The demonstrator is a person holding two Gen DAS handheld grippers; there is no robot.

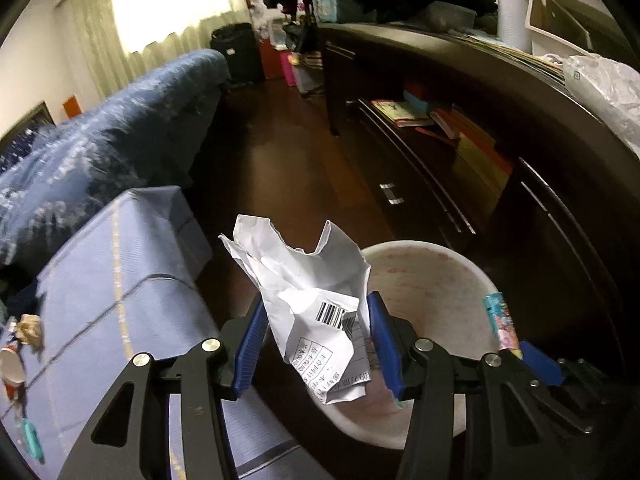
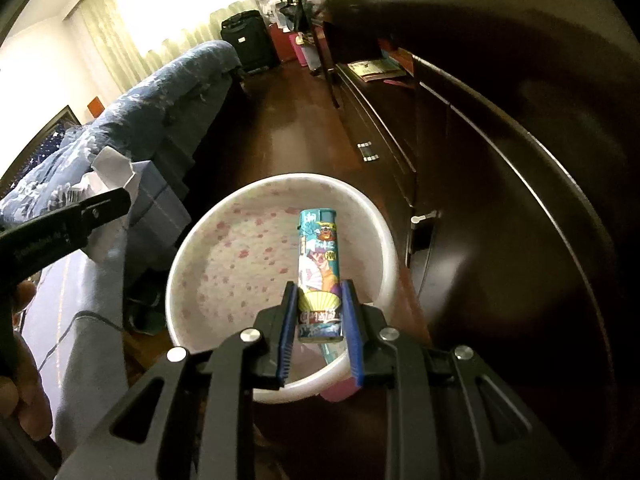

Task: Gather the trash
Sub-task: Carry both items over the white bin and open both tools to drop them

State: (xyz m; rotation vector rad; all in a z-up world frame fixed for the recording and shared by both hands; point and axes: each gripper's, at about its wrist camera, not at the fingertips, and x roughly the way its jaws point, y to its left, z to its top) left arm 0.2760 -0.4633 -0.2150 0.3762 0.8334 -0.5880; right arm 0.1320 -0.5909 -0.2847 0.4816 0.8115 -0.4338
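We hold crumpled paper (image 1: 304, 300) in the left gripper (image 1: 318, 332) and a printed wrapper tube (image 2: 320, 276) in the right gripper (image 2: 320, 326), both clamped above the empty bin (image 2: 208, 240); more litter (image 1: 24, 336) waits at nine o'clock.

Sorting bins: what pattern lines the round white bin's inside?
Scattered pink blotches on the round white bin, clearest in the right wrist view.

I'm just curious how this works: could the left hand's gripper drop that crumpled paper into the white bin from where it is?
Probably yes. The left gripper holds the crumpled paper at the white bin's near edge, with the bin's mouth open. The right gripper with its colourful tube hangs over the same opening, so it may crowd things.
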